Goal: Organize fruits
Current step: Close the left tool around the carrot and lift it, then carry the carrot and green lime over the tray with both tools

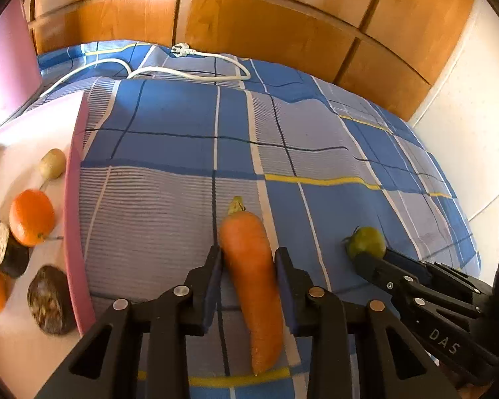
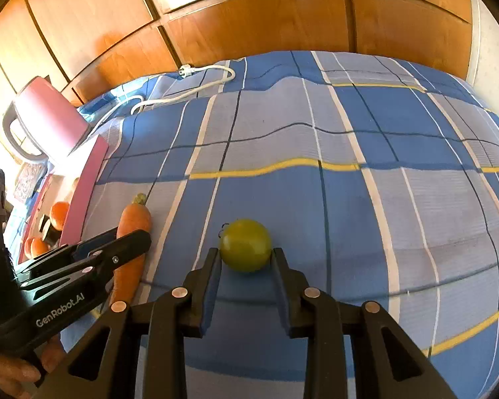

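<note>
Item one, left gripper (image 1: 249, 262): my jaws are clamped on the carrot (image 1: 251, 279) at mid-length, tip toward the camera, leafy end away, which I judge keeps it balanced for carrying. Item two, right gripper (image 2: 246, 259): closed on the green fruit (image 2: 246, 245) just right of the carrot, pads at its widest part. Item three, pink tray (image 1: 75, 199): left of the carrot on the checked bedcover (image 1: 183, 133), holding an orange (image 1: 31, 217) and other produce, presumably the destination for both
</note>
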